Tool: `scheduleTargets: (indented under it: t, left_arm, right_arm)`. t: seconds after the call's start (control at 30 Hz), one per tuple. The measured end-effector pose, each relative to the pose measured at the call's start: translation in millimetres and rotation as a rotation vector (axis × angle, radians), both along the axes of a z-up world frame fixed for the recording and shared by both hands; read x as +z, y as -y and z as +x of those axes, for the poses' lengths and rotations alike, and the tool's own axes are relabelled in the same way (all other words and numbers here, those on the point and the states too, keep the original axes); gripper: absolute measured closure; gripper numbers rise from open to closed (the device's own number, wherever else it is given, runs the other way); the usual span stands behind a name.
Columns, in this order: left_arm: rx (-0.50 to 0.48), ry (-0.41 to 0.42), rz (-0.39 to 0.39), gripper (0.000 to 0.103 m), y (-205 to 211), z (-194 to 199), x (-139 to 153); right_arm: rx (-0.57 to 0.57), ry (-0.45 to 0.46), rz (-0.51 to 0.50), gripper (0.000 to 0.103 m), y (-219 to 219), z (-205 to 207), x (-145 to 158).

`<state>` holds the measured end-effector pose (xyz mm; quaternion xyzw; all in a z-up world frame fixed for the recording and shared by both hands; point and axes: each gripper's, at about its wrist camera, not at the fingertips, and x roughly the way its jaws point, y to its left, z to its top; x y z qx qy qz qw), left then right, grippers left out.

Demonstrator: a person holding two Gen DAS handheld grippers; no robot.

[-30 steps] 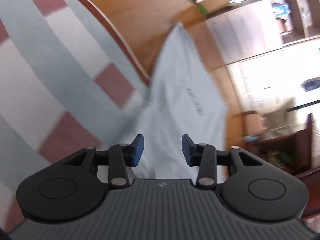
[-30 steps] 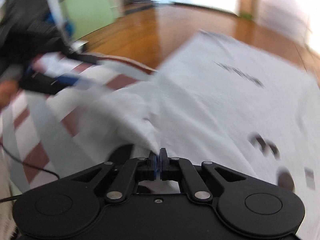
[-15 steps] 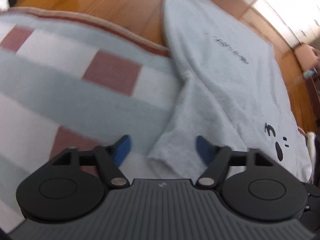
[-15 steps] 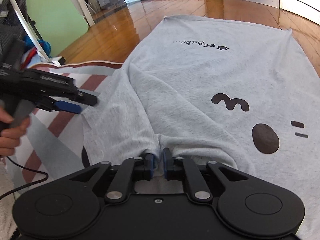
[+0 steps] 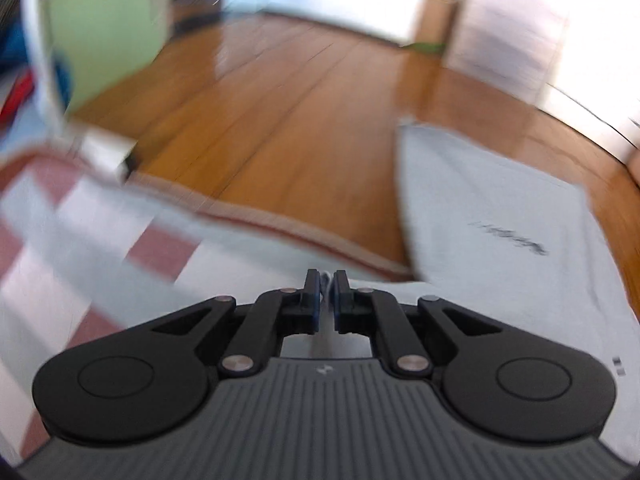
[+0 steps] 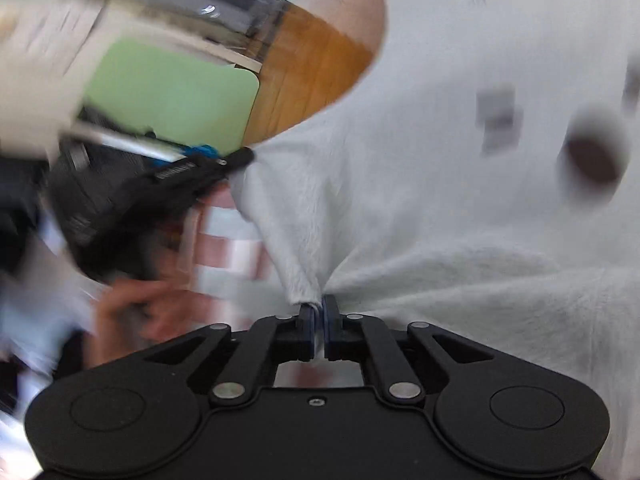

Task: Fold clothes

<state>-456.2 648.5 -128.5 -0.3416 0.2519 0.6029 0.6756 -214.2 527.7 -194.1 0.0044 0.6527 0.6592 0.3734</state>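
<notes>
Shiny brown wood floor [image 5: 280,128] fills the room, with a green wall [image 5: 104,32] far off on one side. Close to me lies a rug [image 5: 120,248] with red, white and grey squares. Part of a big grey shirt [image 5: 500,220] lies flat on the wood floor, and the near part is lifted up toward me. It has small dark writing [image 5: 508,238] on it. From my other side I see dark round spots [image 6: 592,160] printed on the shirt too, but they look smeary.

My left gripper [image 5: 326,280] is squeezing in, nearly closed. A thin bit of pale cloth peeks out between its tips, so I think it pinches the shirt's edge, though the view is too blurry to be sure. In the other view, the black tip of that gripper touches a corner of the shirt and pulls it to a point.

My right gripper [image 6: 319,306] is squeezing in too. Its two tips pinch a fold of the fuzzy grey shirt, and the cloth bunches into wrinkles right there. A hand [image 6: 136,312] shows below the left gripper, all blurry.
</notes>
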Motion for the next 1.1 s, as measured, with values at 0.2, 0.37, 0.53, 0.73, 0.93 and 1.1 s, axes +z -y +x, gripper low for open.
scheduleTargets:
  t: [0.2, 0.37, 0.53, 0.73, 0.93, 1.1]
  left_arm:
    - [0.171, 0.065, -0.162, 0.090, -3, -44, -28]
    - [-0.005, 0.149, -0.308, 0.043, 16, -13, -44]
    - [-0.033, 0.270, -0.412, 0.043, 45, -13, -53]
    - [-0.025, 0.190, -0.449, 0.027, 53, -3, -63]
    - [-0.034, 0.155, -0.352, 0.099, 60, 5, -56]
    - [-0.055, -0.411, 0.028, 0.101, 102, 36, 3]
  right_arm:
    - [0.127, 0.339, 0.052, 0.086, 22, -17, 3]
    - [0.168, 0.580, 0.207, 0.060, 63, -24, 33]
    - [0.336, 0.824, 0.286, 0.058, 79, -49, 40]
    - [0.430, 0.922, 0.290, 0.048, 81, -64, 25]
    - [0.306, 0.920, 0.218, 0.090, 68, -50, 10]
    - [0.278, 0.717, 0.190, 0.101, 67, -29, 16]
